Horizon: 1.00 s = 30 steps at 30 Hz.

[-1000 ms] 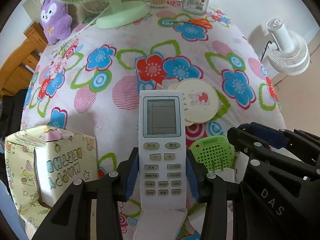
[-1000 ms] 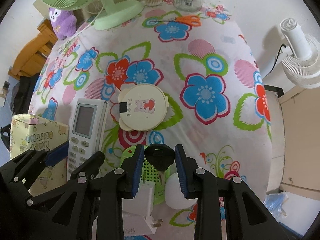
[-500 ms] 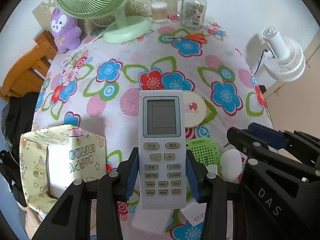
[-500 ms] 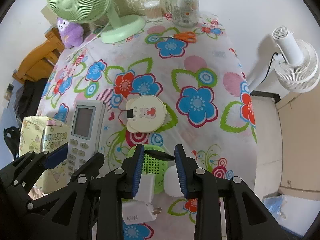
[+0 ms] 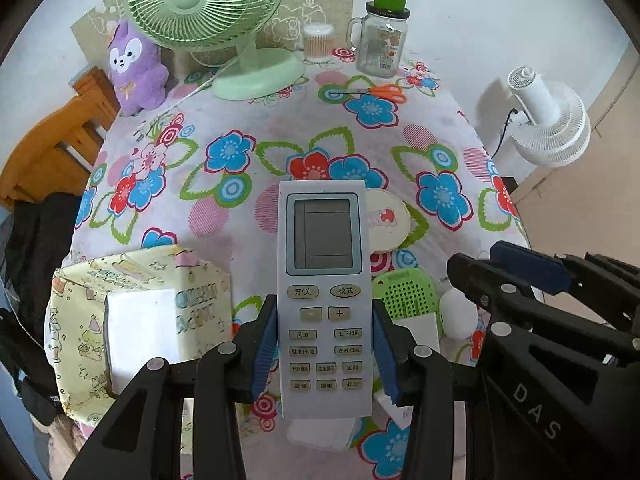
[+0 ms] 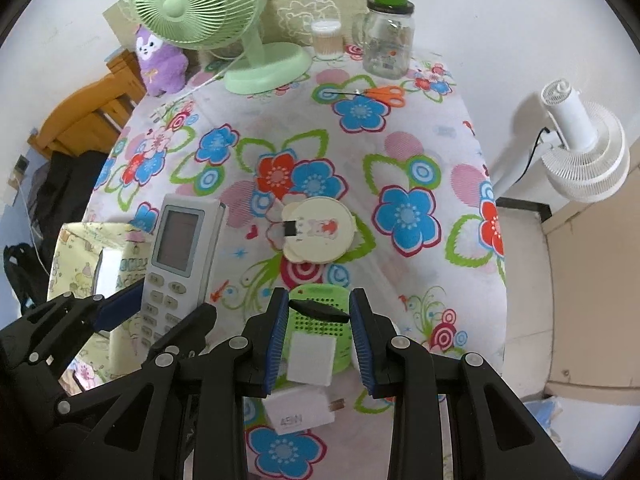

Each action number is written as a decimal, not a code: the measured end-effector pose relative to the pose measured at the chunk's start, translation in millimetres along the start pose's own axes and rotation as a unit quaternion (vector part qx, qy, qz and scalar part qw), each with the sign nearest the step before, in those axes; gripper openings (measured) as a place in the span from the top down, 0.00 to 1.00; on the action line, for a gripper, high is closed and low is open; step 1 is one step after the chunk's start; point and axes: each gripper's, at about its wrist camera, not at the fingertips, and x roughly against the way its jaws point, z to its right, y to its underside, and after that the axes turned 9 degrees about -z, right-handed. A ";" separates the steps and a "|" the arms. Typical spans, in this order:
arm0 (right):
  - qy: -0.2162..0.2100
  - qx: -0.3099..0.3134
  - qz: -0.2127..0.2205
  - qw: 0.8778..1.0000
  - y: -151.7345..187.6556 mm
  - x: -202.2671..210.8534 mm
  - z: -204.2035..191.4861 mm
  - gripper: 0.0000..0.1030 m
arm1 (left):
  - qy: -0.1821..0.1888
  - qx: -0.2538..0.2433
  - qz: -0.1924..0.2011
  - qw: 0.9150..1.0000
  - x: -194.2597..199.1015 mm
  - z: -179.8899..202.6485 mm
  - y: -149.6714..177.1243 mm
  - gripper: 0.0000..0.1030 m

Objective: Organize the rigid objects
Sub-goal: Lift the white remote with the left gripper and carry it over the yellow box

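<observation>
While both tools are held above the flower-printed tablecloth [image 5: 280, 128], the pick-up step appears to be in hand, judged from how the things lie. A pale blue-white remote control with a grey screen [image 5: 324, 300] is clamped by its lower half in the left gripper [image 5: 325, 354], in the lower middle of the left view. A small flat black object [image 6: 318, 309], possibly a key head, is pinched edge-on in the right gripper [image 6: 319, 336], whose blue pads are drawn narrow onto it; it sits at the lower centre of the right view.

A carry to a container is called for next, probably to the yellow cartoon-printed paper box [image 5: 132, 320] at the lower left, which is judged the likeliest target though nothing confirms it. Release should be made low so neither thing bounces out.

What hangs below the black object cannot be made out. The green perforated plastic disc [image 6: 320, 320] is partly covered by the right tool and by a white square block [image 6: 312, 358]. The box interior is hidden behind a white panel, and a white charger plug [image 6: 298, 412] is cut across by the jaws.
</observation>
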 end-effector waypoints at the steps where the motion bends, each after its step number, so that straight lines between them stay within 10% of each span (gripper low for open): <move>1: 0.004 0.004 0.001 1.000 0.4 1.8 -4.1 0.66 | 0.001 -0.002 0.002 1.000 1.7 -2.3 1.6 0.56; 30: 0.012 0.000 0.013 1.000 0.6 4.5 -124.0 0.66 | 0.004 -0.026 0.013 1.000 20.4 -112.0 26.7 0.56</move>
